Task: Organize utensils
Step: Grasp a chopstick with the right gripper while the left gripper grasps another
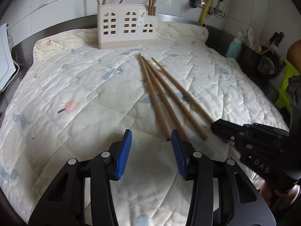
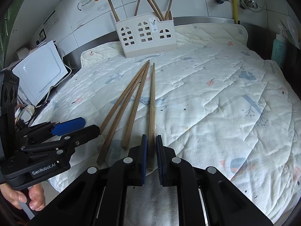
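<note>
Ribbed blue tongs (image 2: 152, 151) around wooden chopstick (image 2: 152, 101)

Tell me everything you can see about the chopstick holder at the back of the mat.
The chopstick holder is a cream plastic box with arched window cut-outs in its front and a small label. It stands upright on the quilted mat, near the tiled wall. Several wooden chopsticks lean out of its top. Neither gripper touches it.

Both handheld tools are matte black linkage frames with round silver pivot screws and ribbed blue finger pads (image 1: 123, 153); the left gripper (image 2: 75, 127) carries white "GenRobot.AI" lettering, and the right gripper (image 2: 151, 155) looks the same.
</note>
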Tool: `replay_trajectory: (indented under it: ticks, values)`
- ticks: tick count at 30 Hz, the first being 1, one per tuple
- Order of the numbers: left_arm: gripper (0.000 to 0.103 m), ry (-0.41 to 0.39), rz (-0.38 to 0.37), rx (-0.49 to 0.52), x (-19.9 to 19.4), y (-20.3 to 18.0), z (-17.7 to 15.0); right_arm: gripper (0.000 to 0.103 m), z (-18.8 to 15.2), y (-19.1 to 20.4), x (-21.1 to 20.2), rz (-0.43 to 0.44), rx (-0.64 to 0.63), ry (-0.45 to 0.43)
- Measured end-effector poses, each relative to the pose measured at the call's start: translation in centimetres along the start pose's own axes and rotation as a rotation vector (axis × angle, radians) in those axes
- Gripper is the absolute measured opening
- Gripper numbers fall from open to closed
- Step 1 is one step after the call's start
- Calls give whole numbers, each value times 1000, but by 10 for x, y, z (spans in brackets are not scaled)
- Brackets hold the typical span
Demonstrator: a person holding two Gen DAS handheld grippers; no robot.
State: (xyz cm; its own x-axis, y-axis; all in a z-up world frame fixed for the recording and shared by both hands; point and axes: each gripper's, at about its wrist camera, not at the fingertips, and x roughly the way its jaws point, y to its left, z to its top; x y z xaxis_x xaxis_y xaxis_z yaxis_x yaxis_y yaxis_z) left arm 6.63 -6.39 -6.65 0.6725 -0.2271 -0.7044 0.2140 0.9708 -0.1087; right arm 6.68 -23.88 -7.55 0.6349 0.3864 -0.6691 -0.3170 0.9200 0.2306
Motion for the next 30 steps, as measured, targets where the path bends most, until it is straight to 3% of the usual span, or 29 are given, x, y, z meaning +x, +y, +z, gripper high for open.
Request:
replay_trajectory:
  ticks: [9, 17, 20, 30]
  values:
    - [20, 24, -38, -28, 27, 2, 17, 9, 1, 0, 2, 0, 5, -5]
    - [19, 34, -33, 41, 35, -8, 23, 8, 3, 2, 5, -8, -7, -11]
    - [9, 34, -43, 8, 34, -1, 24, 7, 4, 2, 2, -17, -9, -19]
    - [5, -41, -81, -6, 3, 11, 30, 7, 32, 10, -45, -35, -54, -136]
